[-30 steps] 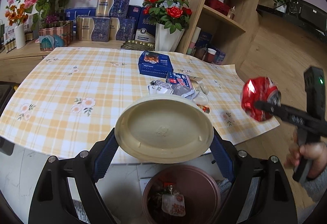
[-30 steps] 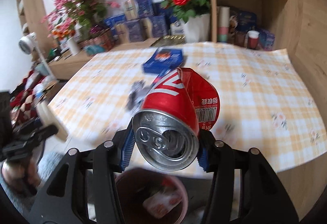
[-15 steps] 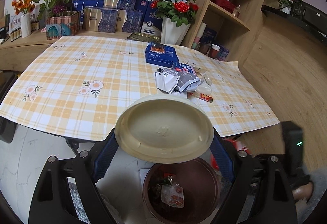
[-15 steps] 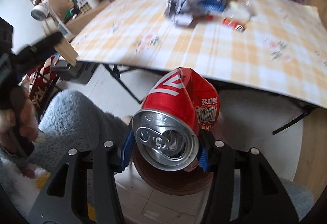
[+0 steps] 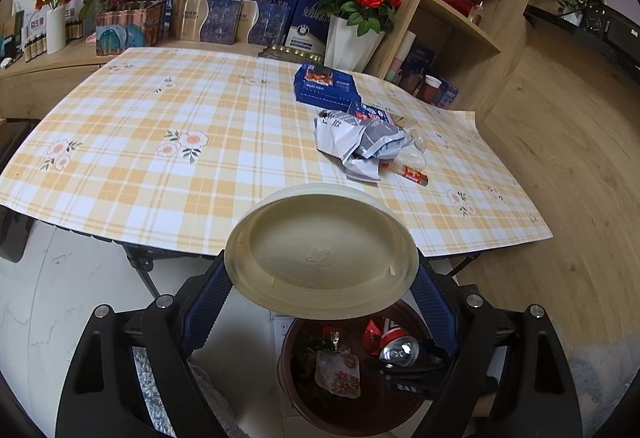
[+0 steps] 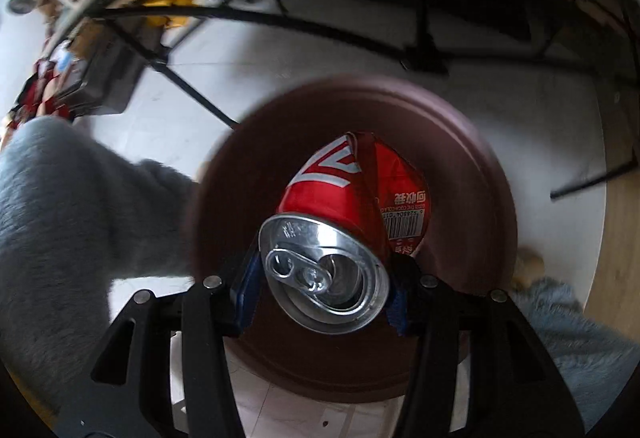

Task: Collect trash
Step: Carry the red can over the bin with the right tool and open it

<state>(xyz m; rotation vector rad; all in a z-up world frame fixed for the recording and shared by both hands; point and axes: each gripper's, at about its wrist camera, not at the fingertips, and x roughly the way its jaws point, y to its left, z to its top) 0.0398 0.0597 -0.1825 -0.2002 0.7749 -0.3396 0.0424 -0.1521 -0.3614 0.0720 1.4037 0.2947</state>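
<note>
My left gripper [image 5: 320, 278] is shut on a beige round bin lid [image 5: 320, 252], held tilted above the dark red trash bin [image 5: 294, 394] on the floor. My right gripper [image 6: 320, 286] is shut on a crushed red soda can [image 6: 348, 206] and points down into the same bin [image 6: 472, 158]. In the left wrist view the can [image 5: 394, 344] shows inside the bin's mouth beside a flowered wrapper [image 5: 338, 374]. On the table lie crumpled grey-white wrappers [image 5: 358, 142], a small red tube [image 5: 412, 172] and a blue box [image 5: 324, 88].
The table with the orange plaid cloth [image 5: 160, 158] stands just beyond the bin, its black folding legs [image 6: 192, 90] close by. A person's grey fleece sleeve [image 6: 60, 218] lies left of the bin. Wooden shelves [image 5: 460, 6] and a rose vase [image 5: 352, 42] stand behind.
My right gripper has dropped with the can from table height down into the bin's mouth and tipped downward. The left gripper with the lid has sunk slightly.
</note>
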